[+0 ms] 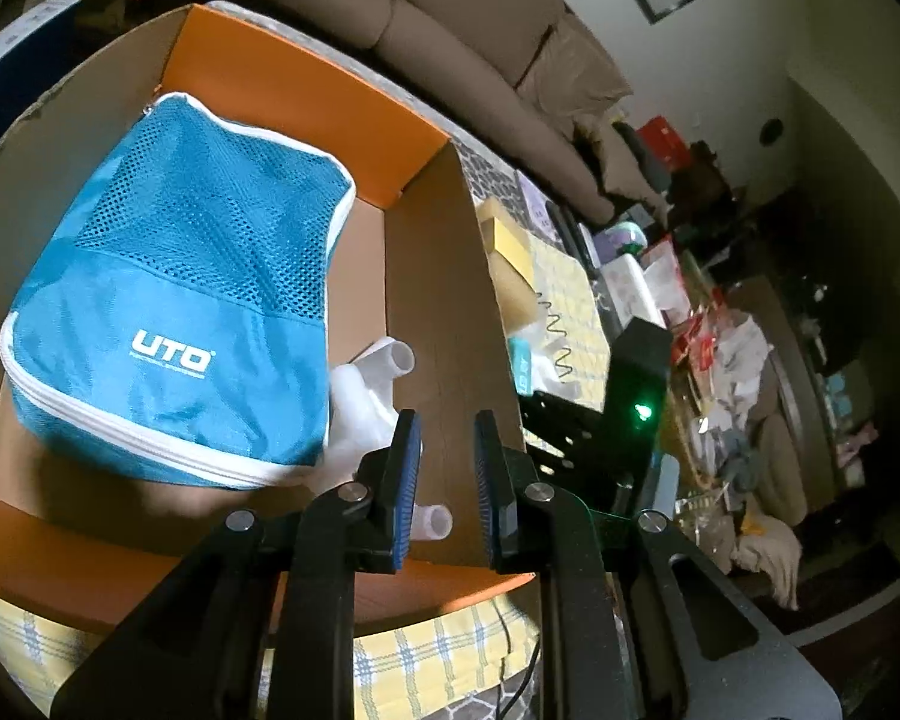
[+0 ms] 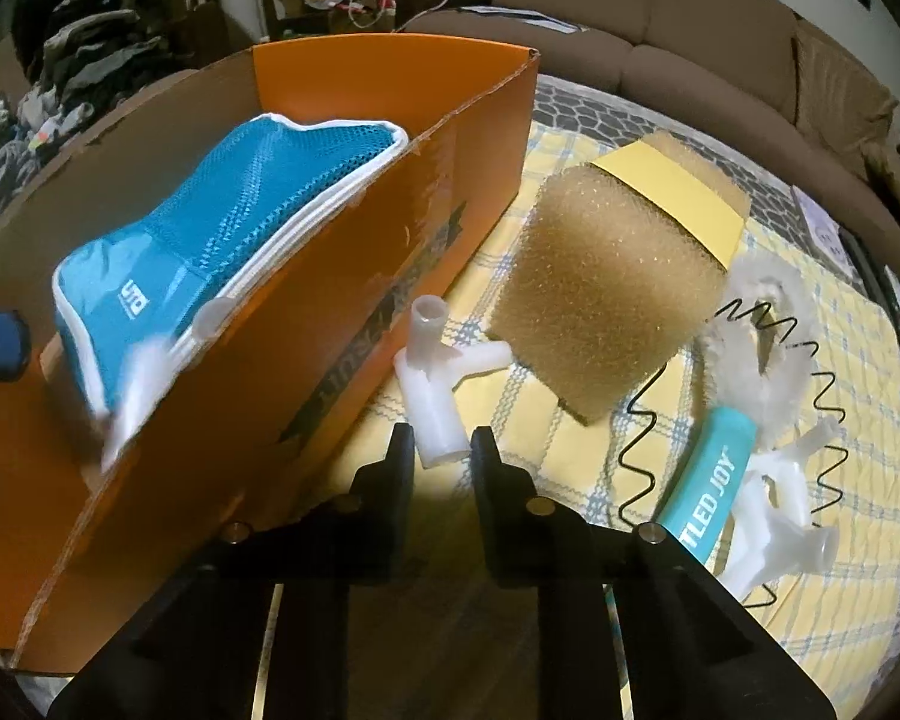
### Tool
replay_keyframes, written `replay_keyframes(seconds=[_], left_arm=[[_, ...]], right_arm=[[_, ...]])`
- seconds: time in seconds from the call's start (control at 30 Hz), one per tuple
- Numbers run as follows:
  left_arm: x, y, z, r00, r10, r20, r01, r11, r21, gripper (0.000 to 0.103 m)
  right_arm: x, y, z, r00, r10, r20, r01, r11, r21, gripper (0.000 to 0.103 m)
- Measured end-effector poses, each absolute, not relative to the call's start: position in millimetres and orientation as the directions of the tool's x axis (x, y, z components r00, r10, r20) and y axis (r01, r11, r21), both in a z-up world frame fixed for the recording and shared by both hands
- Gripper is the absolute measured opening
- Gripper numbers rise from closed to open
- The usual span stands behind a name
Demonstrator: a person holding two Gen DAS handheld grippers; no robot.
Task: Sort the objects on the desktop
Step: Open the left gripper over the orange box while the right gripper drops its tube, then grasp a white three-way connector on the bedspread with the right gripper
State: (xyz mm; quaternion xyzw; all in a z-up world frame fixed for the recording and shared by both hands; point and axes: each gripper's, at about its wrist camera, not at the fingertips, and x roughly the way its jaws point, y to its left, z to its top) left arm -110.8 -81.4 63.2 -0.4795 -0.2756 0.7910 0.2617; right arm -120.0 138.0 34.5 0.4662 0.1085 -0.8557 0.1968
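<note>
An orange cardboard box (image 1: pixel 426 276) holds a blue UTO mesh bag (image 1: pixel 174 300) and a white plastic pipe fitting (image 1: pixel 372 384). My left gripper (image 1: pixel 447 468) is open and empty above the box's near right corner, over the fitting. In the right wrist view the box (image 2: pixel 354 276) stands at left with the bag (image 2: pixel 222 222) inside. My right gripper (image 2: pixel 441 450) is open, its fingers either side of the lower end of a second white pipe fitting (image 2: pixel 432 378) on the yellow checked cloth (image 2: pixel 570 450). I cannot tell if the pads touch it.
Right of the box lie a tan sponge block with a yellow band (image 2: pixel 594 276), a black zigzag spring wire (image 2: pixel 810 372), a white fluffy piece (image 2: pixel 756 324), a teal tube (image 2: pixel 708 480) and more white fittings (image 2: pixel 774 516). A brown sofa (image 2: pixel 690 18) is behind.
</note>
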Motion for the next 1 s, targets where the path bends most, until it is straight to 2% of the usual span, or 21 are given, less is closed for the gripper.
replay_keyframes(seconds=[0.27, 0.33, 0.4, 0.43, 0.5, 0.6, 0.63, 0.67, 0.77, 0.93, 1.0], left_arm=[[-114.4, -80.7, 65.0, -0.407, 0.684, -0.605, -0.155, -0.705, -0.693, 0.015], [-114.4, -79.0, 65.7, -0.405, 0.686, -0.605, -0.16, -0.704, -0.692, 0.015], [-114.5, -77.9, 65.5, -0.403, 0.686, -0.605, -0.162, -0.704, -0.691, 0.015], [-114.2, -77.2, 65.2, -0.402, 0.686, -0.606, -0.162, -0.705, -0.69, 0.015], [-113.8, -75.9, 64.1, -0.4, 0.682, -0.612, -0.162, -0.71, -0.685, 0.016], [-113.7, -76.0, 63.1, -0.4, 0.679, -0.615, -0.158, -0.713, -0.684, 0.019], [-114.0, -76.3, 63.1, -0.401, 0.68, -0.614, -0.158, -0.712, -0.685, 0.019], [-114.3, -76.3, 63.6, -0.401, 0.681, -0.613, -0.159, -0.711, -0.685, 0.019], [-114.6, -74.5, 65.2, -0.403, 0.685, -0.606, -0.167, -0.707, -0.688, 0.02], [-113.4, -73.2, 69.0, -0.416, 0.697, -0.584, -0.179, -0.692, -0.699, 0.039], [-112.9, -74.0, 71.3, -0.427, 0.699, -0.573, -0.181, -0.687, -0.703, 0.051]], right_arm=[[-106.4, 156.7, 38.8, -0.355, -0.24, -0.904, 0.408, -0.91, 0.081, 0.017], [-103.0, 158.4, 41.3, -0.37, -0.221, -0.902, 0.402, -0.914, 0.059, 0.019], [-101.9, 157.7, 42.9, -0.396, -0.196, -0.897, 0.393, -0.919, 0.027, 0.028], [-101.6, 156.4, 43.1, -0.405, -0.197, -0.893, 0.394, -0.919, 0.024, 0.038], [-101.8, 150.4, 40.8, -0.415, -0.205, -0.886, 0.406, -0.914, 0.021, 0.04], [-103.4, 139.9, 30.7, -0.407, -0.181, -0.895, 0.425, -0.905, -0.01, 0.037], [-104.0, 138.0, 27.3, -0.403, -0.168, -0.9, 0.423, -0.906, -0.02, 0.023], [-105.9, 140.3, 27.0, -0.408, -0.166, -0.898, 0.419, -0.908, -0.023, 0.017], [-109.7, 154.2, 35.8, -0.414, -0.207, -0.886, 0.366, -0.93, 0.047, 0.016], [-106.4, 169.7, 64.0, -0.465, -0.278, -0.841, 0.323, -0.937, 0.131, 0.016], [-101.7, 172.7, 79.7, -0.49, -0.308, -0.816, 0.322, -0.933, 0.159, 0.016]])
